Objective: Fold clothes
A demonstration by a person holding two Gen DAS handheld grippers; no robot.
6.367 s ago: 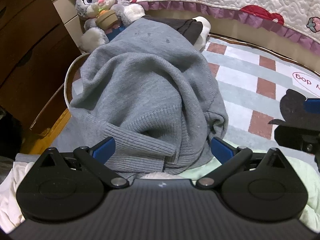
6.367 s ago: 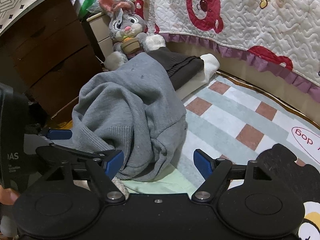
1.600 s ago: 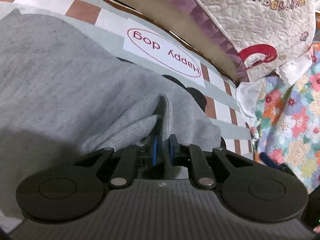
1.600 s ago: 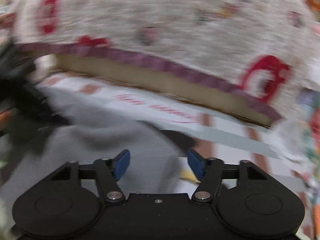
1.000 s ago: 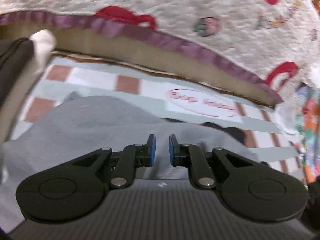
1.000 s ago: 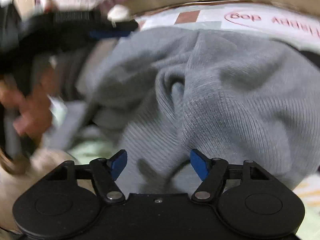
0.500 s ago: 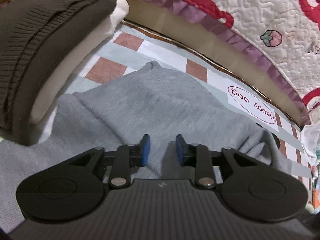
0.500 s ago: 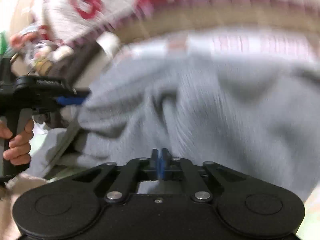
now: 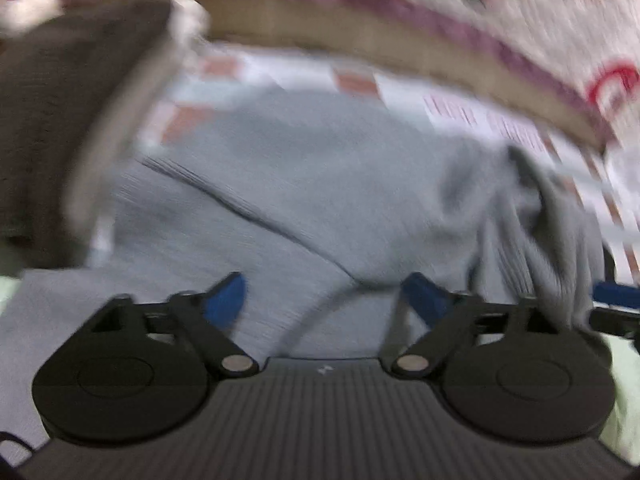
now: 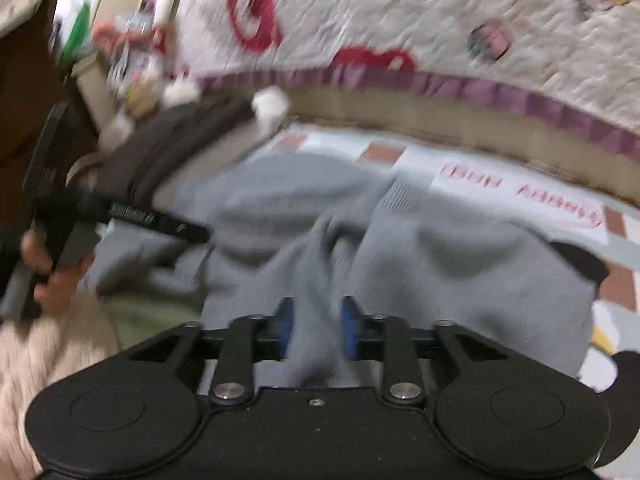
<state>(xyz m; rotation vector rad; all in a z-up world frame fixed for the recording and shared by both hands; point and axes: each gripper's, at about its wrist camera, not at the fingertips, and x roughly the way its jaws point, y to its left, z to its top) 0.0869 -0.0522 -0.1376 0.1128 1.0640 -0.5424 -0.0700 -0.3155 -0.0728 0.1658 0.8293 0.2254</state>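
Grey sweater [image 10: 460, 264] between right hand-held gripper [image 10: 316, 328] pads.

Soft ribbed knit on the grey sweater [image 10: 460, 264], puffy quilted cloth for the bedspread [image 10: 440, 20], matt black plastic with ridged texture on the left gripper [image 9: 322, 300].

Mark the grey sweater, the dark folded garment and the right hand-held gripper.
grey sweater [image 9: 320, 184]: left wrist view, flat middle of the knit.
dark folded garment [image 10: 176, 140]: right wrist view, top of the folded stack.
right hand-held gripper [image 10: 316, 326]: right wrist view, midway between the blue fingertips.
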